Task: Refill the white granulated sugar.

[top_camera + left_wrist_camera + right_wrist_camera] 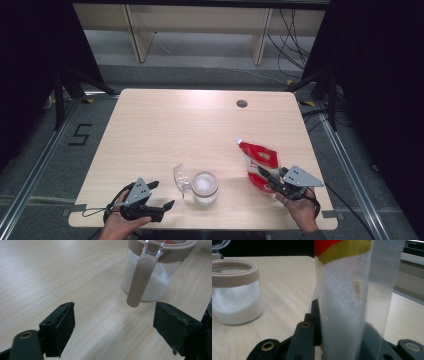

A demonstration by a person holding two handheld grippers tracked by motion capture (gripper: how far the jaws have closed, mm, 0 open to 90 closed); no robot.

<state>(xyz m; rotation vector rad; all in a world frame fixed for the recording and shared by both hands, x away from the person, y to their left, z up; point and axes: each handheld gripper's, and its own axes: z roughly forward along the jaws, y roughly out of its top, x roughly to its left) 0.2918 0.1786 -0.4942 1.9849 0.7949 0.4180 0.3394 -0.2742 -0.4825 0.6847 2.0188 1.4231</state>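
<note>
High view of a wooden table (165, 125) on which a clear jar (204, 188) stands near the person's edge; all positions are given relative to this jar. The jar holds a white granular substance and bears a beige rim, and its transparent hinged lid (181, 178) is swung open and hangs at the side of the jar facing the left gripper. The left gripper (161, 195) lies low on that same side, near the jar but apart from it, with its jaws spread wide and nothing between them; in the left gripper view the jar (152, 275) stands just beyond the jaws, its beige clasp strap (140, 280) hanging down the glass wall. On the opposite side of the jar, somewhat farther off, the right gripper (266, 176) clamps its jaws narrowly onto a red and white pouch (259, 164). In the right gripper view the pouch (347, 302) stands upright between the jaws, white grains visible through its clear panel, with the jar (235, 292) beyond.
</note>
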